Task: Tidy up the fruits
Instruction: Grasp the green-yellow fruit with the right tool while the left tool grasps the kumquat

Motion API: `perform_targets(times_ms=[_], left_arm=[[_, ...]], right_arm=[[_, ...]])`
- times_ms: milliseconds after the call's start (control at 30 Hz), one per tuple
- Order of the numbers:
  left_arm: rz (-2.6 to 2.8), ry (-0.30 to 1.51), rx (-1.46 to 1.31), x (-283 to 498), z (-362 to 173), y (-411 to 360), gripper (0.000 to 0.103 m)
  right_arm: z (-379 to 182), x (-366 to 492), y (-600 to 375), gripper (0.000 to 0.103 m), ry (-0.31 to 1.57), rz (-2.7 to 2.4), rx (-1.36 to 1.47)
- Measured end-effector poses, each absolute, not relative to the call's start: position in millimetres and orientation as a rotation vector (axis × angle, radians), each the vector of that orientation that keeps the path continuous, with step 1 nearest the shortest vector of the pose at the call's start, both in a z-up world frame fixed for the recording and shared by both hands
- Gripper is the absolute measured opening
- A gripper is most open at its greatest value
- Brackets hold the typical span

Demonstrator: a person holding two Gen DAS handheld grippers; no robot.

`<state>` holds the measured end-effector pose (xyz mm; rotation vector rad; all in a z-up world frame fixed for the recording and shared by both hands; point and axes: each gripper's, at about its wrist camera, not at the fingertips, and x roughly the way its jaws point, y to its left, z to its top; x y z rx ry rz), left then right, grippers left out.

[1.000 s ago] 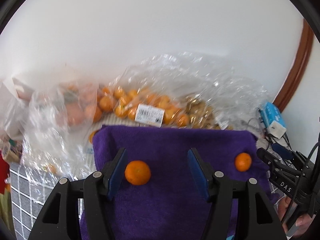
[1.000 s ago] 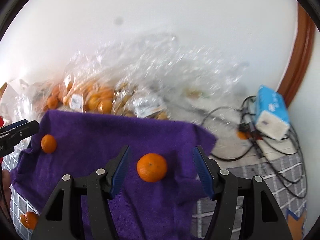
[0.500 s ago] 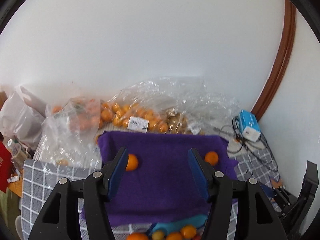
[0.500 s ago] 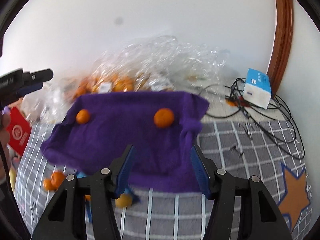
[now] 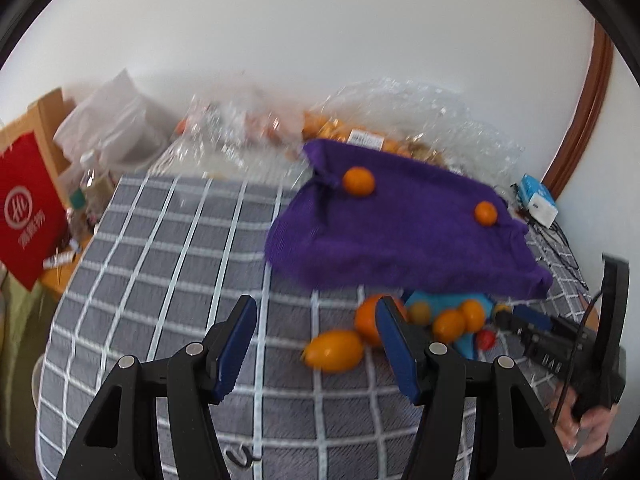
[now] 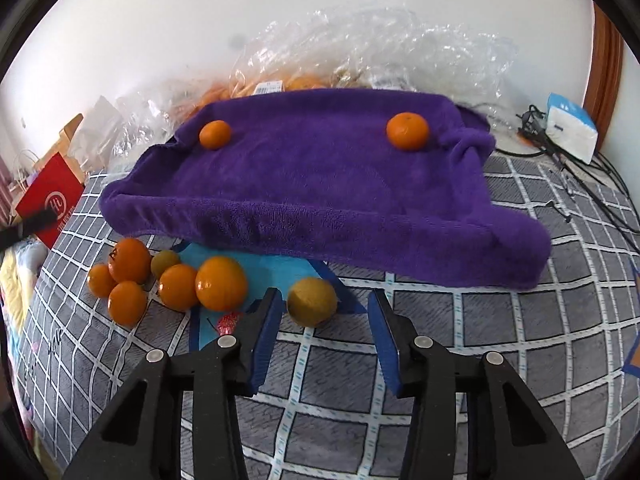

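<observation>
Fruit lies loose on the checked cloth before a purple towel bearing two oranges. Right gripper, jaws just narrowing yet apart, hangs near a yellowish fruit. Left gripper stands spread, empty.

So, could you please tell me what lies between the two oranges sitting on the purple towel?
Nothing: in the right wrist view, only bare purple towel stretches between the smaller left orange and the larger right orange.
</observation>
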<state>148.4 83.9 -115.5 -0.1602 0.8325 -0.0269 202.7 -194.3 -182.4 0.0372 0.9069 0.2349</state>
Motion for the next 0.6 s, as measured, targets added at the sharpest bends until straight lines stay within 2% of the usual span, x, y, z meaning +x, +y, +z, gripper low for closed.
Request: perform_targets(times_ms=[33, 67, 100, 333, 600], left_arm=[[-0.025, 0.841, -0.166, 146, -121, 85, 0.06], [-0.028, 0.849, -0.171, 143, -127, 84, 0.06], [-0.037, 0.856, -0.173, 142, -131, 83, 0.06], [-0.062, 0.878, -0.131, 146, -146, 68, 0.059], [0.0, 0.914, -0.102, 157, -171, 57, 0.059]], right_arm=[[-185, 205, -192, 0.041, 0.913, 0.239, 0.029], [-188, 206, -190, 0.033, 0.919, 0.235, 0.023], [-190, 206, -189, 0.028, 0.927, 0.233, 0.02], [-180, 185, -211, 0.028, 0.86, 0.152, 0.008], [-192, 172, -236, 0.028, 0.873, 0.116, 0.033]])
